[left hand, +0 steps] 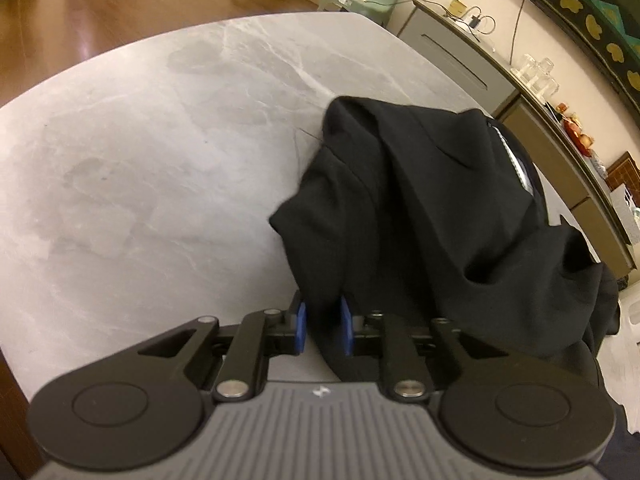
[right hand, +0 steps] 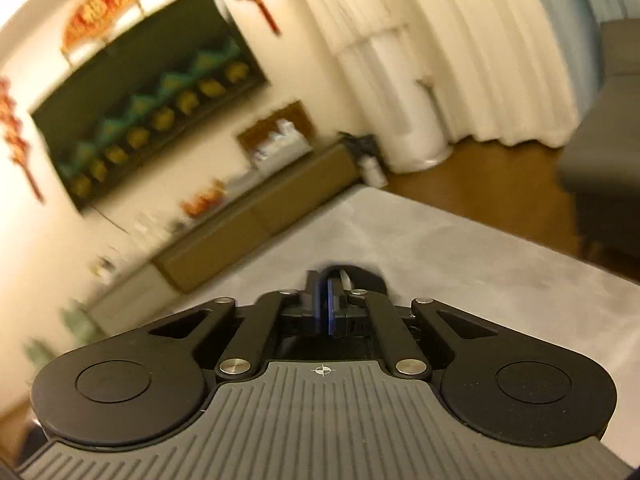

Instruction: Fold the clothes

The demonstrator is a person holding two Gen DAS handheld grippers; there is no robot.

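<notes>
Your left tool point(left hand: 323, 326) is clenched on the black garment point(left hand: 432, 208), which rises ahead and rightward off the marble surface point(left hand: 160, 152). Your right tool point(right hand: 325, 306) pinches a dark edge, probably the same garment.

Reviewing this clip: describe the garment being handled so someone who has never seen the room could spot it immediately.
Find the grey marble-look table that fills the left wrist view. On its right side lies a black garment, bunched and draped, one fold pinched between the blue pads of the left tongs. It is the only cloth on the table, with a silvery strip along its far edge.
</notes>
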